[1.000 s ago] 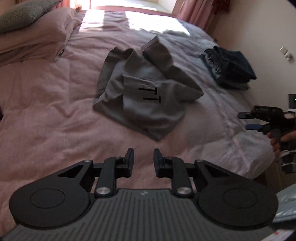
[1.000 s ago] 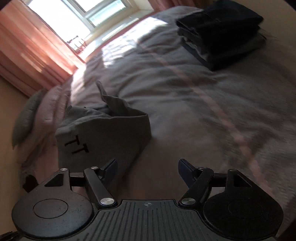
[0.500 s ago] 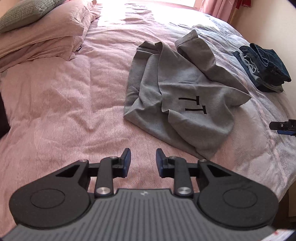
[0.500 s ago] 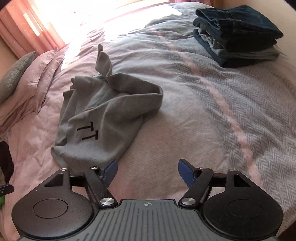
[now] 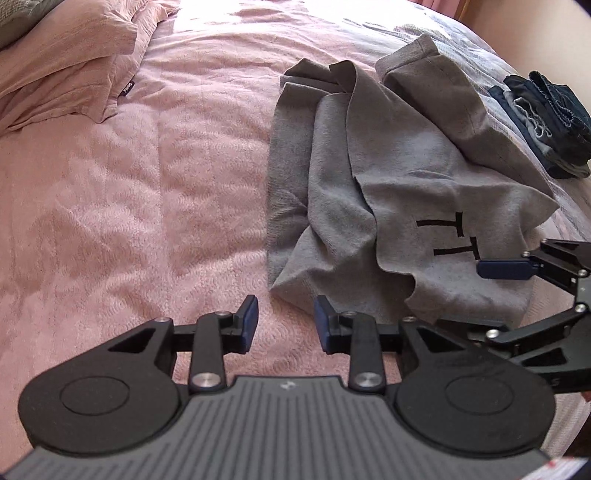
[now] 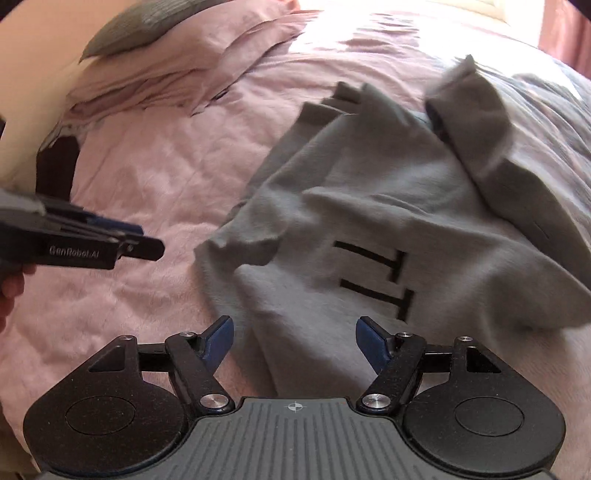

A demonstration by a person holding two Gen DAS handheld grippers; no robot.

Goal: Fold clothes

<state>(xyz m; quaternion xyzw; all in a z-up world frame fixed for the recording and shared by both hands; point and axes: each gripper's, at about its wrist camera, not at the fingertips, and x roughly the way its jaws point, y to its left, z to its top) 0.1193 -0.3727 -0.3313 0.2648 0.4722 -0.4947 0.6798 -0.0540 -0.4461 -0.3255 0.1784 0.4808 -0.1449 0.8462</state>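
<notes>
At the far left, pink pillows (image 5: 62,55) lay piled at the head of the bed (image 5: 129,206), with a grey cushion (image 6: 147,31) on top of them in the right wrist view. Your left hand-held gripper (image 5: 284,319) hung low over the pink bedspread, released, its blue-padded fingers (image 5: 249,314) apart and holding nothing, just short of the near left corner of the grey sweatshirt (image 5: 388,192). That sweatshirt lay crumpled on the bed to the right of centre, unfolded, a sleeve thrown across its upper part and two black T-shaped marks (image 5: 454,236) showing on its front. Your right hand-held gripper (image 6: 293,339) was also released, jaws spread wide and empty, poised over the sweatshirt's near edge, so that the grey cloth filled the gap between its fingers in its own camera; whether it touched the fabric, you could not tell from these views. In the left wrist view it came in from the right edge (image 5: 524,295), over the sweatshirt's near right corner. Farthest right, a folded stack of dark denim clothes (image 5: 546,118) sat on the bed, apart from the sweatshirt.
</notes>
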